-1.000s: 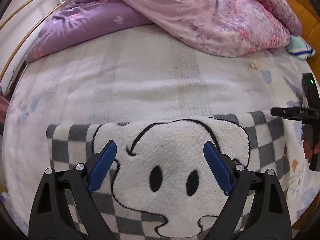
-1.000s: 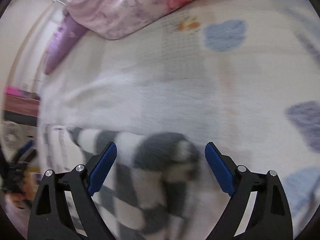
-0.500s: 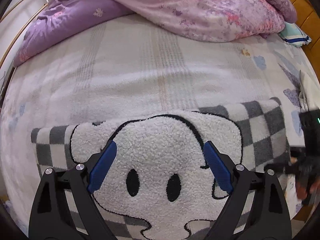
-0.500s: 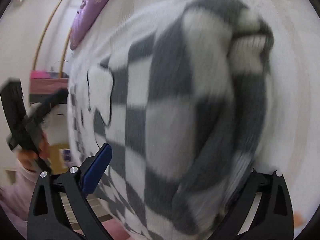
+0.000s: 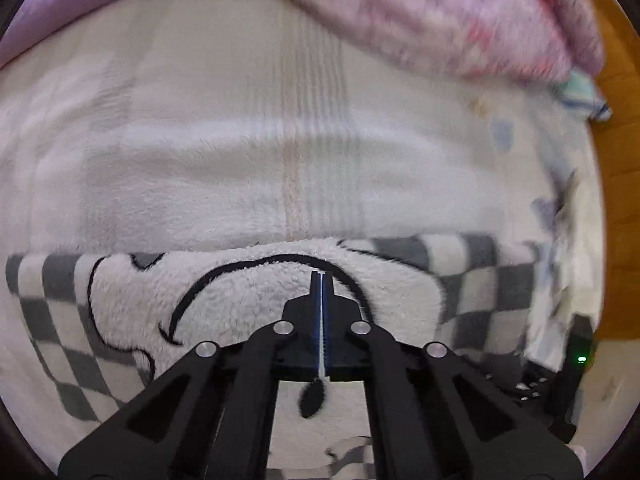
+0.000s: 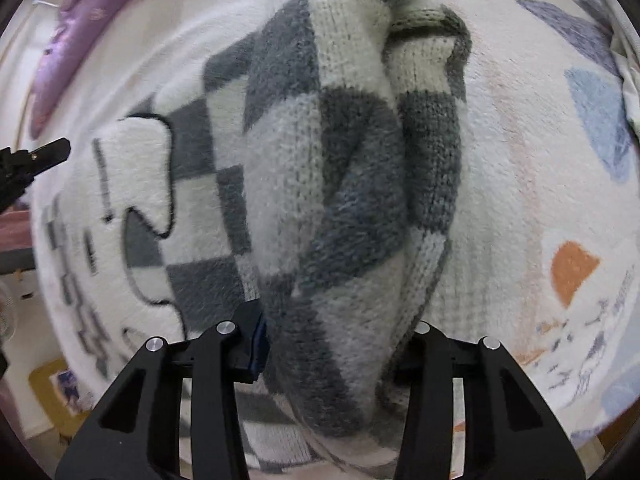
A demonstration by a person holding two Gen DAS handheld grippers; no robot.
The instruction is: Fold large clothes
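A grey-and-white checked sweater (image 5: 472, 280) with a fluffy white cartoon face (image 5: 248, 300) lies spread across the near part of the bed. My left gripper (image 5: 322, 280) points down over the top outline of the face, jaws shut tight; I see nothing between the pads. It also shows at the left edge of the right wrist view, left gripper (image 6: 40, 156). My right gripper (image 6: 332, 328) is closing on a thick bunched fold of the sweater (image 6: 340, 184). The blue left pad presses the knit and the right pad is hidden behind it.
A white plush bed sheet (image 5: 240, 160) with coloured shapes (image 6: 572, 268) covers the bed. A pink floral duvet (image 5: 440, 20) and a purple quilt (image 6: 72, 40) are heaped at the far side. A striped pillow (image 5: 580, 92) and wood (image 5: 616, 160) are at the right.
My left gripper went from wide open to shut and sank closer to the cartoon face. My right gripper swung over the sweater's edge and narrowed around a bunched fold.
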